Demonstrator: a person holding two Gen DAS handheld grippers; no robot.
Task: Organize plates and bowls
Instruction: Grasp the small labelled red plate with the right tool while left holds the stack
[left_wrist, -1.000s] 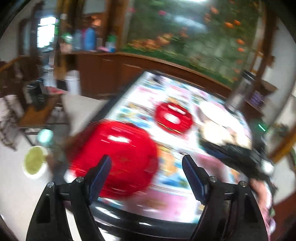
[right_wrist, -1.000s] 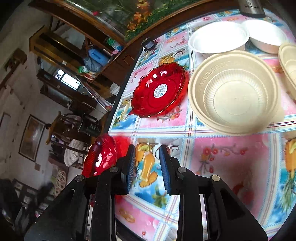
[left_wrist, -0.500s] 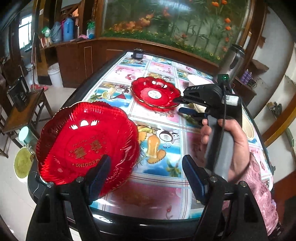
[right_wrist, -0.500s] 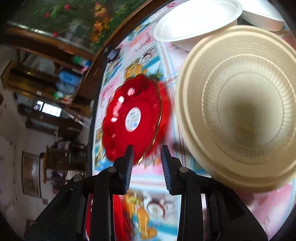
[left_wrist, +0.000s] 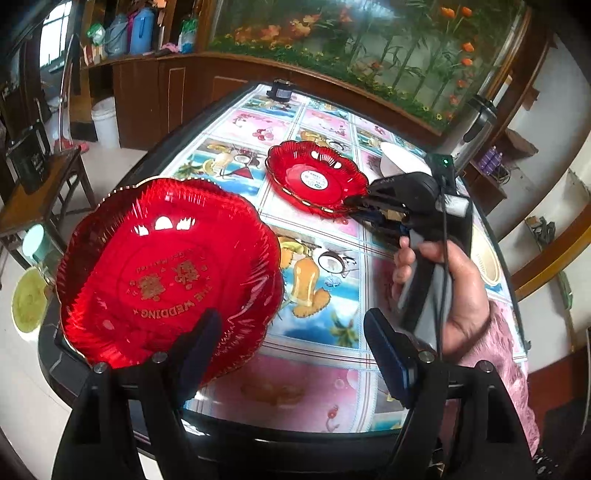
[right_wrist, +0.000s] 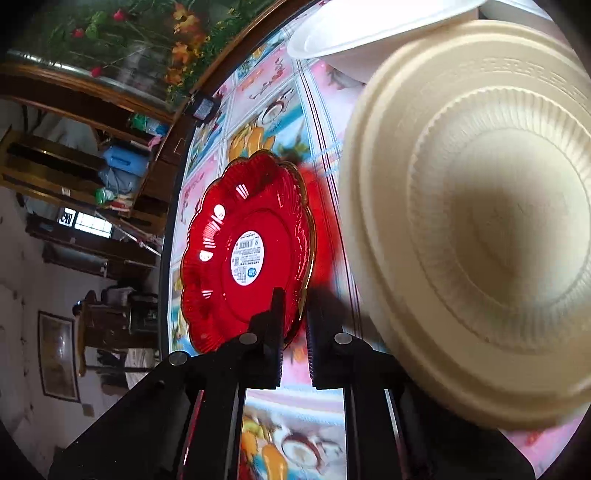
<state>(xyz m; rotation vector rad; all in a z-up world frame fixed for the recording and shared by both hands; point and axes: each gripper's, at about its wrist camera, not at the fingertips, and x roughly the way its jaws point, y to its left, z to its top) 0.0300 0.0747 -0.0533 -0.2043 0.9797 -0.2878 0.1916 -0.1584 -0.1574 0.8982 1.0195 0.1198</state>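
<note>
Nearest the left gripper (left_wrist: 293, 343), a big red plate (left_wrist: 166, 273) sits tilted at the table's (left_wrist: 314, 387) near left corner, its rim against the left finger (left_wrist: 201, 339); the right finger stands far off, so the jaws are spread wide and grip nothing. The plate is glossy, scalloped, gold-edged, with gold lettering reading "THE WEDDING" in its well, and it holds nothing. Ahead and a little right of that gripper, a smaller red plate (left_wrist: 317, 181) lies on the patterned tablecloth, also scalloped with a gold rim, a white sticker at its centre and nothing else in it. The right gripper (left_wrist: 358, 206) reaches it from the right: a hand (left_wrist: 454, 291) in a pink sleeve holds the grey handle upright with the black jaws laid sideways at the plate's near right edge. Through the right wrist view, the right gripper (right_wrist: 295, 328) has its fingers narrowly parted with the smaller red plate's (right_wrist: 247, 251) rim running between them; whether the pads press it I cannot tell. Just right of those fingers a cream bowl (right_wrist: 476, 221), ribbed and empty, fills the view, and past it lies a white bowl (right_wrist: 369, 26). Farther back stand a steel flask (left_wrist: 476, 125) and a fish tank (left_wrist: 369, 44).
</note>
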